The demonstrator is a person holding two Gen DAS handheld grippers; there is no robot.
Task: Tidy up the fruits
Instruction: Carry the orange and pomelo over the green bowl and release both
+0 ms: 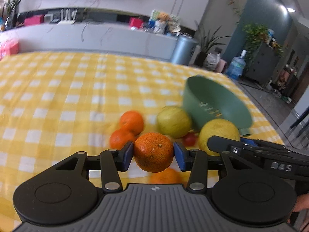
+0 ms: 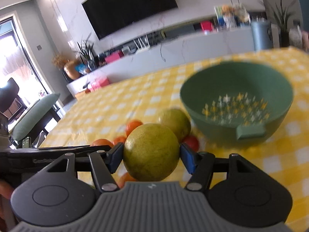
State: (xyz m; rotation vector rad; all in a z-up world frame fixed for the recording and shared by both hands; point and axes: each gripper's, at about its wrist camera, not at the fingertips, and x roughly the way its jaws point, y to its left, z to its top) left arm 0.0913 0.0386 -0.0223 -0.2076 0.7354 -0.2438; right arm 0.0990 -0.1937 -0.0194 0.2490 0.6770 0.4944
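Note:
My left gripper point(image 1: 153, 153) is shut on an orange mandarin point(image 1: 153, 151) and holds it above the yellow checked tablecloth point(image 1: 58, 96). My right gripper point(image 2: 151, 155) is shut on a yellow-green citrus fruit point(image 2: 151, 151); that fruit also shows in the left wrist view point(image 1: 218, 133). On the cloth lie more mandarins point(image 1: 131, 121), another yellow-green fruit point(image 1: 173, 120) and a small red tomato point(image 1: 189, 139). A green colander bowl point(image 2: 237, 98) with a perforated bottom stands just right of the fruit pile; it also shows in the left wrist view point(image 1: 216, 104).
The table's right edge point(image 1: 270, 123) runs close beyond the bowl. A low white cabinet point(image 1: 96, 36) with clutter stands behind the table. A green-cushioned chair point(image 2: 32, 116) is off the table's left side. Another mandarin point(image 1: 164, 176) lies under my left gripper.

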